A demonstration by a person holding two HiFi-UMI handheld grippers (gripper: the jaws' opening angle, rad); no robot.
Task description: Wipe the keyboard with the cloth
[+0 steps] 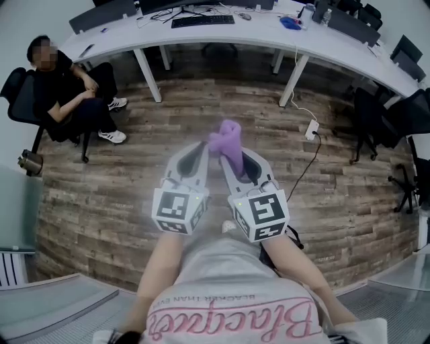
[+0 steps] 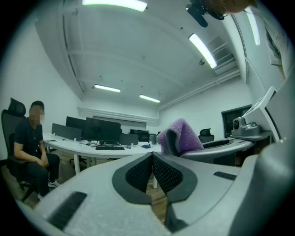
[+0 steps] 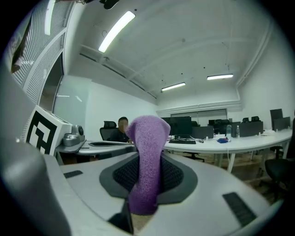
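Left tool [image 1: 199,149] and right tool [image 1: 233,160] sit side by side out front, tips nearly touching. Left's jaws are together, right's clamp the cloth [image 1: 226,140].

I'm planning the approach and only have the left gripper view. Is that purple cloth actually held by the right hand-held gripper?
Observer: Yes. The right gripper view shows the purple cloth clamped in the right hand-held gripper, its end standing past the jaws.
Operator: Are we over the keyboard?
Observer: No. The head view shows the left hand-held gripper beside it, both above wooden floor; the keyboard lies on the white desk far ahead.
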